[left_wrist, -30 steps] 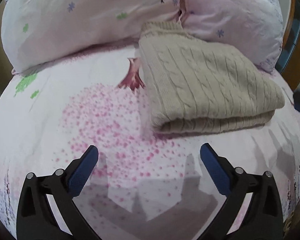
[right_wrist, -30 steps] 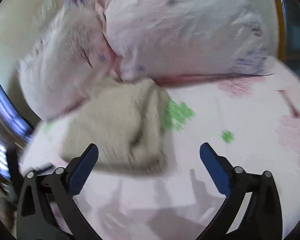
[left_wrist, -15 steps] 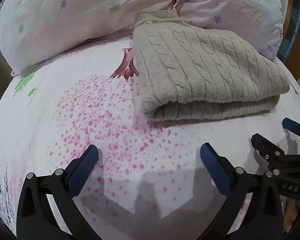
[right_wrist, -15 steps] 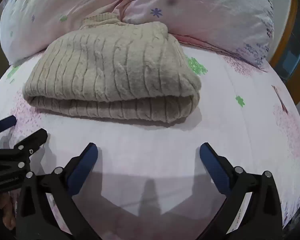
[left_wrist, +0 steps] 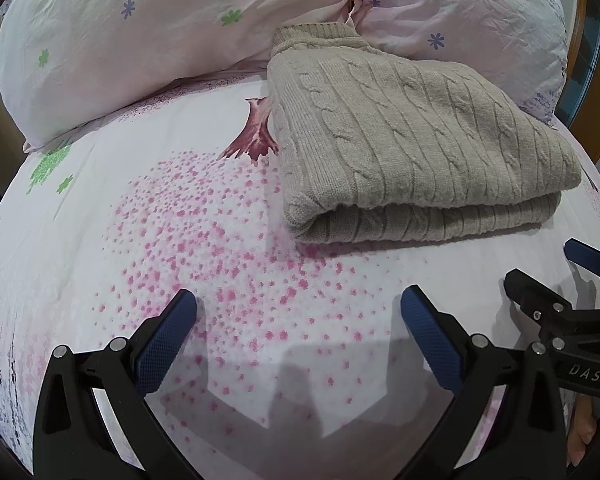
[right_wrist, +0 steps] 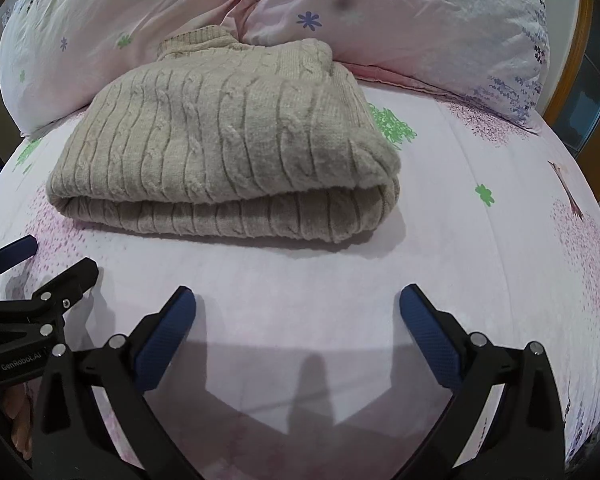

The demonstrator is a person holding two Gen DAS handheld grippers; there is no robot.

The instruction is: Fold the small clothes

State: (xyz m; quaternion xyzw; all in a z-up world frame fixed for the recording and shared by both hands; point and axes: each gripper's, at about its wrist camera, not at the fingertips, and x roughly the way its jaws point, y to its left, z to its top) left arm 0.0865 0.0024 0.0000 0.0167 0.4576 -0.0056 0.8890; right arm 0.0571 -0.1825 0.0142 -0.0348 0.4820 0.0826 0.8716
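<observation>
A beige cable-knit sweater (left_wrist: 416,144) lies folded in a flat stack on the bed, its collar against the pillows; it also shows in the right wrist view (right_wrist: 228,144). My left gripper (left_wrist: 298,312) is open and empty, a short way in front of the sweater's left corner. My right gripper (right_wrist: 298,312) is open and empty, in front of the sweater's folded front edge. Each gripper shows at the edge of the other's view: the right one (left_wrist: 548,276) and the left one (right_wrist: 48,260). Neither touches the sweater.
The bed sheet (left_wrist: 140,208) is white-pink with pink dots, tree and green flower prints. Two large pink pillows (left_wrist: 148,28) (right_wrist: 412,20) stand behind the sweater. A wooden bed frame (right_wrist: 576,76) runs along the right.
The right gripper has swung round from a blurred side view and now faces the sweater's front edge. The left gripper has drifted slightly closer. Both stay open.
</observation>
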